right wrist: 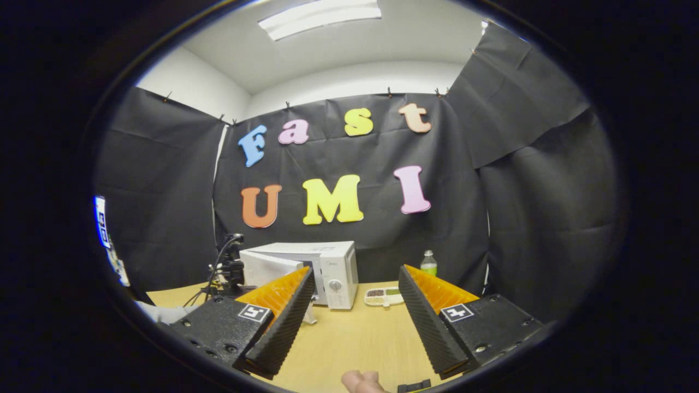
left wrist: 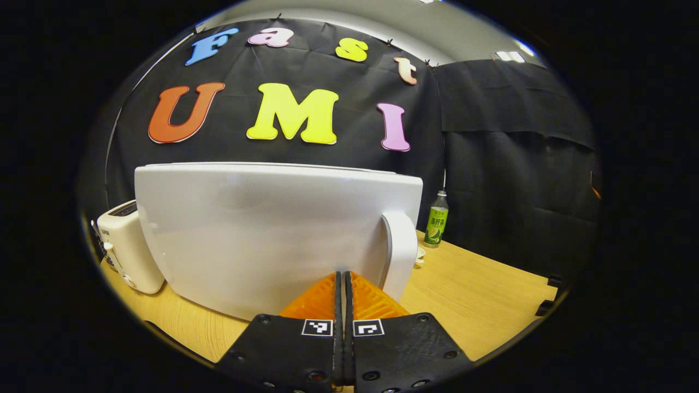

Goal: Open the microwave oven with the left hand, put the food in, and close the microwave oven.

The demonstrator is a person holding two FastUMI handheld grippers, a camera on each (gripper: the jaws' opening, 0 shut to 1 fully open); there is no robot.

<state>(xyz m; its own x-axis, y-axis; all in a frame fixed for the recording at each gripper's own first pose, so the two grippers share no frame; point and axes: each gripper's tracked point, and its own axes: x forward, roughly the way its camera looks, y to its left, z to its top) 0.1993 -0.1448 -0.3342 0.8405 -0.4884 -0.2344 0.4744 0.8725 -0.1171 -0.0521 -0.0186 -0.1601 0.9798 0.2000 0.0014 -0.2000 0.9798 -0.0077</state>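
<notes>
Left gripper (left wrist: 344, 279): jaws are being held together with nothing between them, tips just beside the white plastic microwave door (left wrist: 262, 234), near its raised white handle (left wrist: 401, 254). The door is standing swung out toward the camera, probably being pushed or steadied by the closed tips; actual contact is hard to confirm from this angle.

Right gripper (right wrist: 355, 284): jaws are being held wide apart and empty, well back over the light wooden table (right wrist: 349, 338), likely in readiness for the food pickup.

The compartmented white food tray (right wrist: 384, 296) is sitting on the table just beside the white boxy microwave oven (right wrist: 322, 267), not yet loaded. A green-labelled drink bottle (left wrist: 436, 220) is standing behind; a white toaster (left wrist: 126, 245) is sitting at the far side.
</notes>
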